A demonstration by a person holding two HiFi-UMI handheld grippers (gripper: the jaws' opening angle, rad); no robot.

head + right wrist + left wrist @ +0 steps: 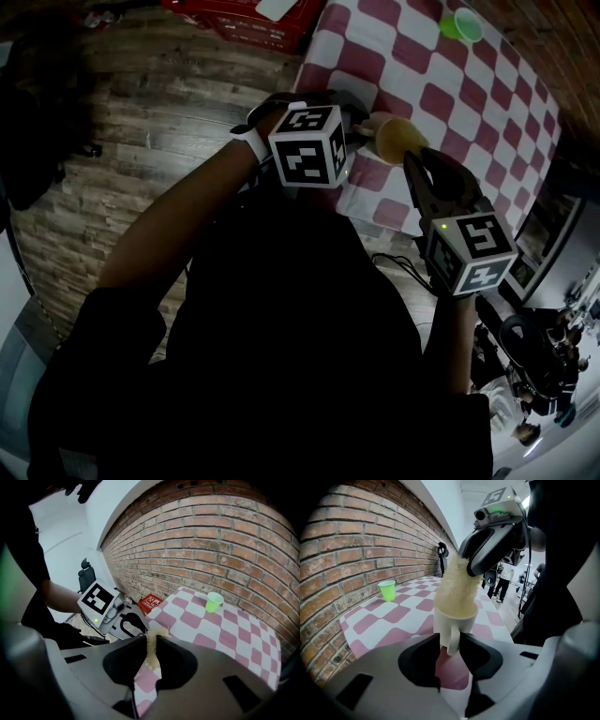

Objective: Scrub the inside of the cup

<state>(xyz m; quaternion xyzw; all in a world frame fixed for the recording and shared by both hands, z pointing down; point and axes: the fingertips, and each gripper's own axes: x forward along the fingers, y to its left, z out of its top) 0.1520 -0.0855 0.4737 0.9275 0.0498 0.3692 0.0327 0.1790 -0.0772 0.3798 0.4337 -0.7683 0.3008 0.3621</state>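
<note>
Left gripper view: the left hand-held gripper (pixel 450 645) pinches the handle of one white cup (pixel 455 620), close by the bench (pixel 393 616) edge. One fuzzy yellow sponge (pixel 457 590) sticks down into the cup's mouth. The right hand-held gripper (pixel 150 641) squeezes it from above. That makes two grippers. Past them lies wide open checked cloth. One green cup (pixel 387 590) stands far off, by the brick wall (pixel 356 550).

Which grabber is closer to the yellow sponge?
Right. The right gripper is shut on the sponge; the left gripper only holds the cup the sponge sticks into, by its handle.
</note>
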